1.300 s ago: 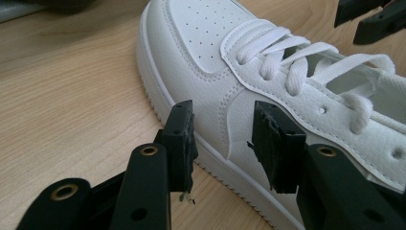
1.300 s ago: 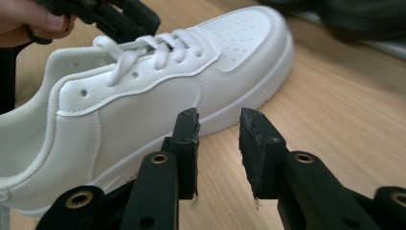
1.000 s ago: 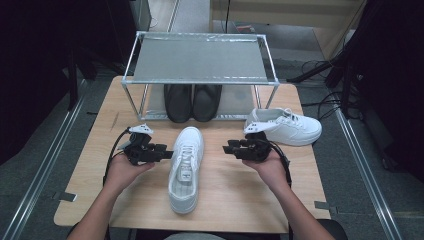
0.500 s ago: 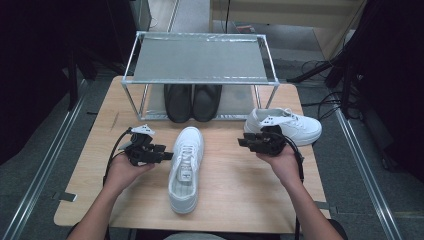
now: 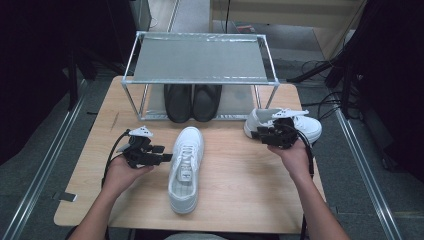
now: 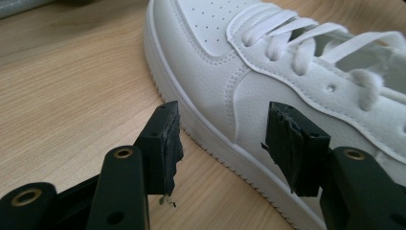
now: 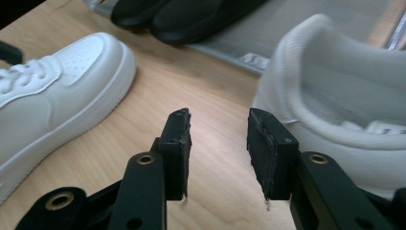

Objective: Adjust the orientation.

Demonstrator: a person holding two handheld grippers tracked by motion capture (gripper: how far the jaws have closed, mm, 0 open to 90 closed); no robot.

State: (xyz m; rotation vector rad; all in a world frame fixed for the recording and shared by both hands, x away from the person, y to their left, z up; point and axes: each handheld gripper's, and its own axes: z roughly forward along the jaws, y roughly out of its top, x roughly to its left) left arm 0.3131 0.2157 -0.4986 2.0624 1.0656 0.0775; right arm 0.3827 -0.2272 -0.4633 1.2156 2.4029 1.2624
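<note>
One white shoe (image 5: 186, 167) lay at the middle of the bench (image 5: 235, 195), toe toward the rack (image 5: 200, 60). The left gripper (image 5: 162, 158) waited just beside it, fingers apart and just opening, nothing between them. The second shoe (image 5: 305, 127) lay at the right edge; the right gripper (image 5: 260, 134) was near its heel, fingers apart, empty. Black shoes (image 5: 193, 102) stood already under the rack; both white ones seemingly remained to be placed.

Metal-framed shoe rack (image 5: 200, 57) at far edge of wooden table (image 5: 240, 185); pair of black shoes (image 5: 193, 101) on lower shelf (toes toward near side). Top shelf bare.
</note>
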